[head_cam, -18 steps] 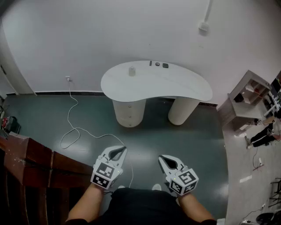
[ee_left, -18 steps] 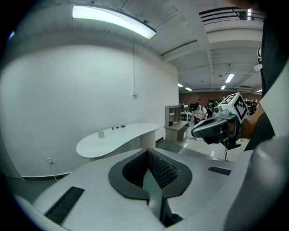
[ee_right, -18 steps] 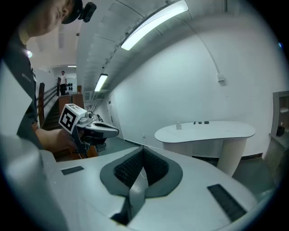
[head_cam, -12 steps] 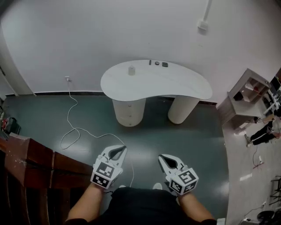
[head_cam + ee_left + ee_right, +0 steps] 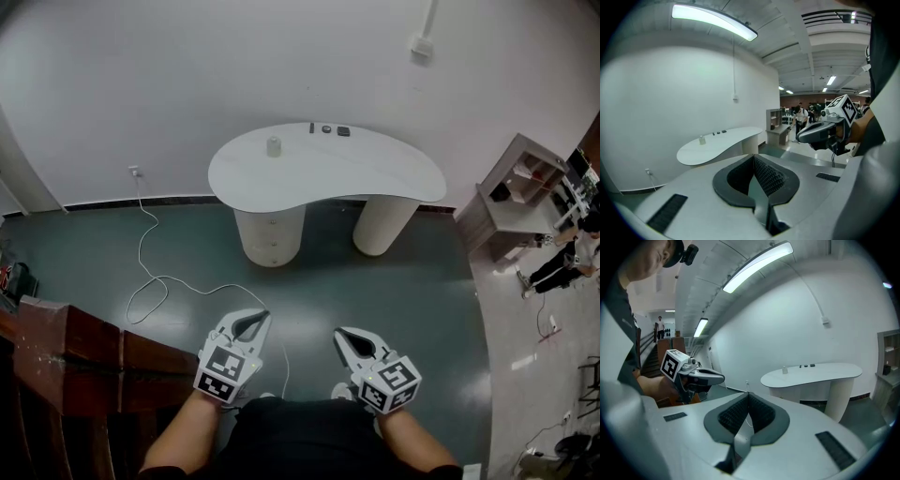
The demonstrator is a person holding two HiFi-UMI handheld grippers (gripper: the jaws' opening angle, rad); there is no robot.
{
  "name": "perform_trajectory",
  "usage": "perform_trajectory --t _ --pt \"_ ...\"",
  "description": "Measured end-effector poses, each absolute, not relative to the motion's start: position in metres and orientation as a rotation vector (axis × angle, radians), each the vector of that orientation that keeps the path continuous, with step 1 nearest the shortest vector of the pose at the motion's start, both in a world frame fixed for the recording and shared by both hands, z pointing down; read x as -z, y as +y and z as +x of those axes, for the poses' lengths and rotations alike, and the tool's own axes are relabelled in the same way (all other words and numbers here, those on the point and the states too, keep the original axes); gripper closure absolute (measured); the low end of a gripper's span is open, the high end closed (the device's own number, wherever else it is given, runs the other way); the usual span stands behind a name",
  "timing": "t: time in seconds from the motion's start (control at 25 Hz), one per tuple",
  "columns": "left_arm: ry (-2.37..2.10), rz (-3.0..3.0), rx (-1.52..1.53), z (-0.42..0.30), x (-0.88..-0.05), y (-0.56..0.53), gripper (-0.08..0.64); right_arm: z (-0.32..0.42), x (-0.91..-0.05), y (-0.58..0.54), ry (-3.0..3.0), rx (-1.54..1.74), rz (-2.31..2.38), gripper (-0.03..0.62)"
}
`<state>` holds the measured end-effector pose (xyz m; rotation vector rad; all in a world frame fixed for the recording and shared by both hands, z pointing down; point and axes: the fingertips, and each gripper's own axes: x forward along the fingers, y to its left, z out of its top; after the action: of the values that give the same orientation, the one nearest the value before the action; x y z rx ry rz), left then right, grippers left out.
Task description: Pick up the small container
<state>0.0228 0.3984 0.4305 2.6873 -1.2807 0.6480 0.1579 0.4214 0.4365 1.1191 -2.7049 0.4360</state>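
The small container (image 5: 274, 146), a pale little cylinder, stands on the far left part of a white kidney-shaped table (image 5: 375, 173) across the room. It also shows in the left gripper view as the container (image 5: 701, 139) and in the right gripper view as the container (image 5: 784, 370). My left gripper (image 5: 253, 320) and right gripper (image 5: 348, 337) are held low in front of the person's body, far short of the table. Both are shut, with nothing between their jaws. The shut left gripper (image 5: 753, 157) and the shut right gripper (image 5: 748, 394) each point toward the table.
Three small dark items (image 5: 327, 129) lie at the table's back edge. A white cable (image 5: 156, 281) runs across the dark floor from a wall socket (image 5: 134, 171). Brown wooden furniture (image 5: 66, 347) stands at the left, a shelf unit (image 5: 518, 197) and a person (image 5: 560, 270) at the right.
The head view has shifted a little: the table and wall fitting sit slightly further left and up. Both grippers keep their place and stay shut.
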Motion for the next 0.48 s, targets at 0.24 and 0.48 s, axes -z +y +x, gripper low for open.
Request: perform_trajectory --t 0.24,0.48 --pt "-1.204 2.721 -0.658 0.013 -0.437 0.405 0.543 0.147 -0.447 0.428 -2.661 -0.45 1.19 0.598" --pt "-1.141 2.722 -0.634 0.01 -0.449 0.415 0.543 0.136 -0.46 0.436 -2.621 -0.468 1.197 0.598"
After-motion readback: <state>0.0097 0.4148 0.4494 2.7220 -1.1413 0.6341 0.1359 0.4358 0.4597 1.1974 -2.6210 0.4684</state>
